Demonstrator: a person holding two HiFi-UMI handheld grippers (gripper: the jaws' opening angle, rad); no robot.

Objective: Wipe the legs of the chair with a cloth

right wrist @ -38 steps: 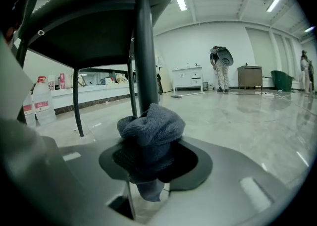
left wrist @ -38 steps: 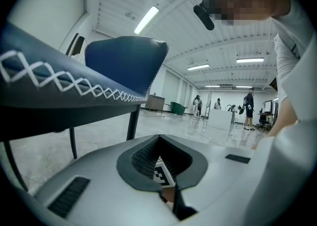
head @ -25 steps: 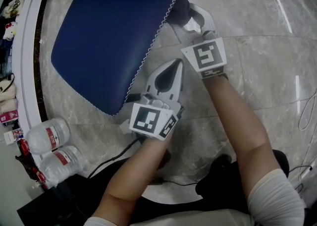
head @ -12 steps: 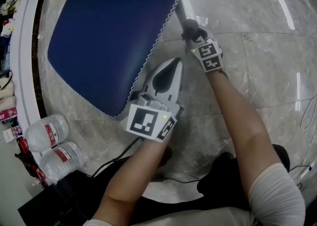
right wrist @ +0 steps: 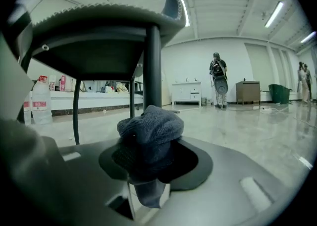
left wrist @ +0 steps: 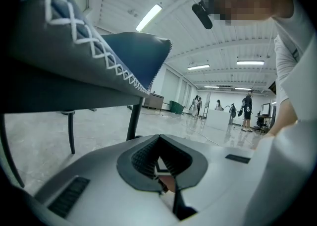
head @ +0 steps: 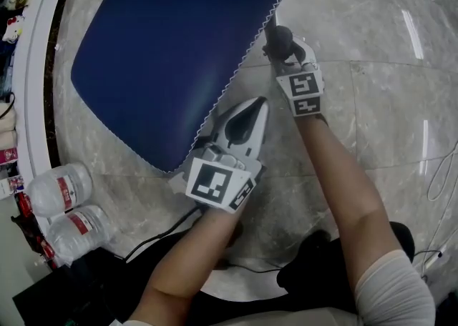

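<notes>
The chair's blue seat (head: 172,53) fills the upper left of the head view, and a dark metal leg (head: 270,23) comes down at its right corner. My right gripper (head: 284,47) is shut on a bunched dark grey cloth (head: 280,36) that presses against that leg. In the right gripper view the cloth (right wrist: 151,131) sits in front of the leg (right wrist: 152,66), under the seat's underside (right wrist: 99,36). My left gripper (head: 259,103) hangs shut and empty beside the seat edge. In the left gripper view, two chair legs (left wrist: 133,118) stand ahead of it.
Two water bottles (head: 61,192) lie on the floor at lower left beside a white curved ledge (head: 32,67). A black cable (head: 161,235) runs near the person's feet; a thin white one (head: 440,167) lies right. Several people (right wrist: 218,79) stand far off.
My right gripper with the cloth slid down along the chair leg, away from the head camera, then held close to the same spot. The left gripper barely moved.
</notes>
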